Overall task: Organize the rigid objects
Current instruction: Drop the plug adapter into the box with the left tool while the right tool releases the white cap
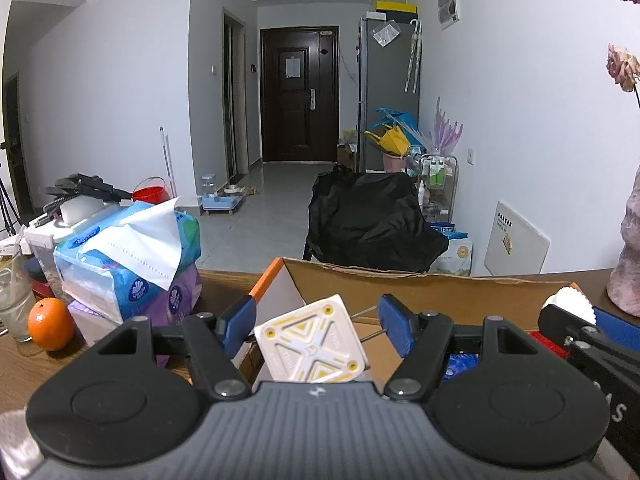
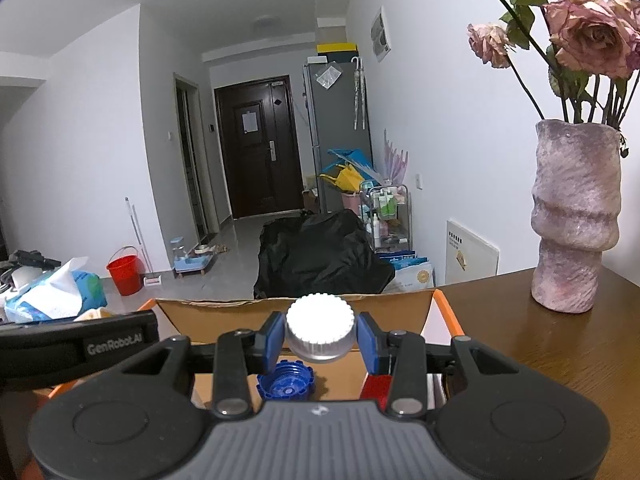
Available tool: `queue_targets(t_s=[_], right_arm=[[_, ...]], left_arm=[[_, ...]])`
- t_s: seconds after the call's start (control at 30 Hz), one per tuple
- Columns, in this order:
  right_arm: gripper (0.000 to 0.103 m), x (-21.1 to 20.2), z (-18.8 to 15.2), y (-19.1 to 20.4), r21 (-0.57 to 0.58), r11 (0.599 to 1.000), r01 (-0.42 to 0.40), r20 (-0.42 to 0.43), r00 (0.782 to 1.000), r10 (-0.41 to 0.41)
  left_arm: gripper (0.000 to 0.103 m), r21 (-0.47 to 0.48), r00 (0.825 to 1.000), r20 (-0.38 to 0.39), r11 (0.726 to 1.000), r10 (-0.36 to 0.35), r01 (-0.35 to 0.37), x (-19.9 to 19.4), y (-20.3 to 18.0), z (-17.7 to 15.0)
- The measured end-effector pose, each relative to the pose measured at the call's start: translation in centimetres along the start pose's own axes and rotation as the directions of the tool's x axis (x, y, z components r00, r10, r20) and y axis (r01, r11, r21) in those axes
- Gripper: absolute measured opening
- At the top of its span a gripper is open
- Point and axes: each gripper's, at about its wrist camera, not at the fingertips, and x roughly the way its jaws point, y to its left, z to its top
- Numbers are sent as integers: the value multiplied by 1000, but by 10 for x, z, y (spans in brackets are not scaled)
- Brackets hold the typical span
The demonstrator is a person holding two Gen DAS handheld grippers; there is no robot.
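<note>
An open cardboard box (image 1: 400, 280) with orange edges stands on the brown table. My left gripper (image 1: 316, 326) is open over the box; a white square piece with yellow triangles (image 1: 312, 344) lies tilted between its blue fingers, touching neither. My right gripper (image 2: 320, 340) is shut on a white ridged cap (image 2: 320, 326) and holds it above the box (image 2: 400, 308). Below it in the box lie a blue ridged cap (image 2: 286, 386) and a red object (image 2: 376, 388). The right gripper with the white cap also shows in the left wrist view (image 1: 572, 308).
Tissue packs (image 1: 128, 256) and an orange (image 1: 50, 324) sit left of the box, with a glass (image 1: 14, 300) at the far left. A pink vase with dried roses (image 2: 576, 216) stands on the table at the right. A black-covered chair (image 2: 320, 252) is behind the table.
</note>
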Motion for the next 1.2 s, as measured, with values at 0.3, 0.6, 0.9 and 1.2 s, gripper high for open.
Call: queue_targets(t_s=[0.3, 0.6, 0.9, 1.2], right_arm=[[39, 3, 2, -2, 4, 1000, 6, -30, 1000, -6], [95, -5, 4, -12, 55, 998, 25, -22, 999, -24], [103, -13, 4, -10, 46, 999, 17, 0, 1000, -17], [103, -27, 3, -9, 20, 1000, 9, 8, 1000, -9]], left_arm=[[73, 16, 1000, -8, 1000, -18, 18, 3, 3, 0], [103, -9, 1000, -6, 1000, 11, -11, -1, 15, 2], [103, -14, 999, -16, 999, 30, -30, -3, 19, 3], [103, -3, 1000, 8, 1000, 24, -24, -23, 16, 2]])
